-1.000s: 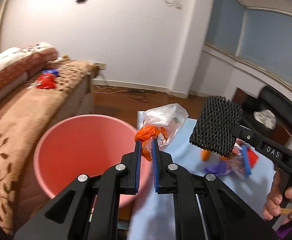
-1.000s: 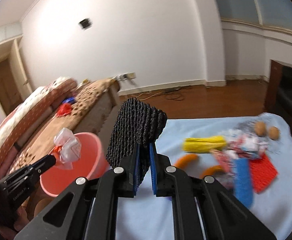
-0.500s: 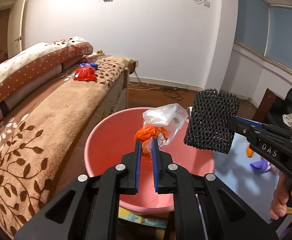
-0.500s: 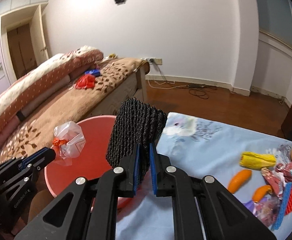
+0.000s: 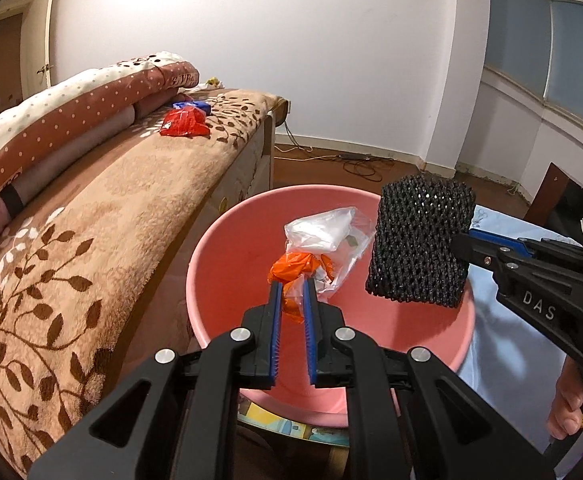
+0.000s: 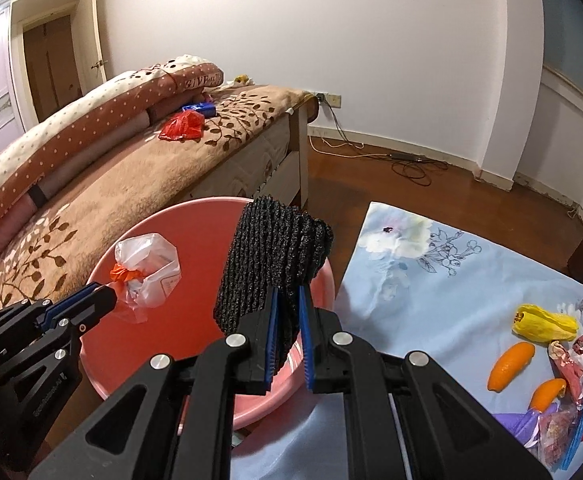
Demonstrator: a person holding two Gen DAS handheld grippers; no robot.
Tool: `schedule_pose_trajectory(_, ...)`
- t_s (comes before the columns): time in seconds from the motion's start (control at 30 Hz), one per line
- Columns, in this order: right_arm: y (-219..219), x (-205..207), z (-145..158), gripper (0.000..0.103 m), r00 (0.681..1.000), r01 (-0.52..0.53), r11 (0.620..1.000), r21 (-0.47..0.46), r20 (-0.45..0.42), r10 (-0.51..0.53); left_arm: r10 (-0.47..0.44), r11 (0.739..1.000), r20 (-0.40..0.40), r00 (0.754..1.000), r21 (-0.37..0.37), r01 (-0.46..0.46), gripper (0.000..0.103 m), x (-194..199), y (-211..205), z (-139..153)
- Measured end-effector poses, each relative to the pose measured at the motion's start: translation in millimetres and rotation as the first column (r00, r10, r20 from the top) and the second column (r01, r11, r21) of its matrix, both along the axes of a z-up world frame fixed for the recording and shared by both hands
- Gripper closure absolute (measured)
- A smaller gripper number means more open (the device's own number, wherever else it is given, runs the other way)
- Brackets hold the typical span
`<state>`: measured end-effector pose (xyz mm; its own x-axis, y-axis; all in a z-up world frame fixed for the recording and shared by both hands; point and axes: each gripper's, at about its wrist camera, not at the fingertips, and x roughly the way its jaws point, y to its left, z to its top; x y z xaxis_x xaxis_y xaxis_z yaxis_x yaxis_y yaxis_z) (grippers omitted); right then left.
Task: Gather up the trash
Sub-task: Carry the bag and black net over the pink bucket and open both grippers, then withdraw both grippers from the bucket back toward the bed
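A pink bucket stands between the bed and the table; it also shows in the right wrist view. My left gripper is shut on a clear plastic bag with an orange knot and holds it over the bucket's mouth; the bag also shows in the right wrist view. My right gripper is shut on a black foam net sleeve, held over the bucket's right rim; the sleeve also shows in the left wrist view.
A bed with a brown leaf-pattern blanket lies left of the bucket, with a red bag on it. The table's blue cloth carries a yellow peel, orange pieces and wrappers at the right.
Both grippers have swung left from over the table to over the pink bucket, each still holding its item. The bucket now fills the middle of both views.
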<state>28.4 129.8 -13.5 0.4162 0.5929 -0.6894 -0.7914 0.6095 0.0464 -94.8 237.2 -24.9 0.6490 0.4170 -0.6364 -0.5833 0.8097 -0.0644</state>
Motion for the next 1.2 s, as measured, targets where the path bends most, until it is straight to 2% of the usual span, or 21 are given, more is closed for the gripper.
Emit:
schedule_pose_trajectory(0.4, 7, -5, 4, 0.091, 1.0, -0.029, 1.0, 0.003, 0.007, 0.029, 0.019, 1.0, -0.003, 1.0, -0.009, -0.019, 0.093, -1, 2, 2)
schedule_pose_trajectory(0.5, 7, -6, 2, 0.084, 0.999, -0.035, 0.999, -0.002, 0.002, 0.035, 0.02, 1.0, -0.012, 1.0, -0.01, -0.02, 0.092, -1, 2, 1)
schedule_pose_trajectory(0.57, 6, -6, 0, 0.073, 0.999, -0.037, 0.999, -0.003, -0.003, 0.037, 0.022, 0.999, -0.024, 0.999, -0.024, -0.023, 0.091, 0, 3, -2)
schedule_pose_trajectory(0.6, 5, -6, 0, 0.071, 0.999, -0.037, 0.999, -0.002, -0.003, 0.037, 0.021, 0.999, -0.027, 0.999, -0.036, -0.022, 0.087, 1, 4, -3)
schedule_pose_trajectory(0.63, 6, -7, 0, 0.069, 0.999, -0.037, 0.999, -0.002, -0.003, 0.037, 0.023, 0.998, -0.032, 0.999, -0.053, -0.024, 0.078, 1, 5, -5)
schedule_pose_trajectory(0.7, 4, -7, -1, 0.067, 0.999, -0.039, 0.999, -0.001, -0.003, 0.039, 0.027, 0.997, -0.03, 0.999, -0.066, -0.029, 0.066, 0, 7, -6)
schedule_pose_trajectory(0.73, 4, -7, 0, 0.066, 0.999, -0.039, 0.999, -0.001, -0.003, 0.039, 0.028, 0.997, -0.026, 0.999, -0.071, -0.03, 0.064, 0, 7, -5)
schedule_pose_trajectory(1.2, -19, -2, 13, 0.061, 1.0, -0.014, 0.998, 0.054, -0.002, 0.014, 0.006, 0.997, -0.005, 1.0, -0.078, -0.007, 0.062, -1, -2, 6)
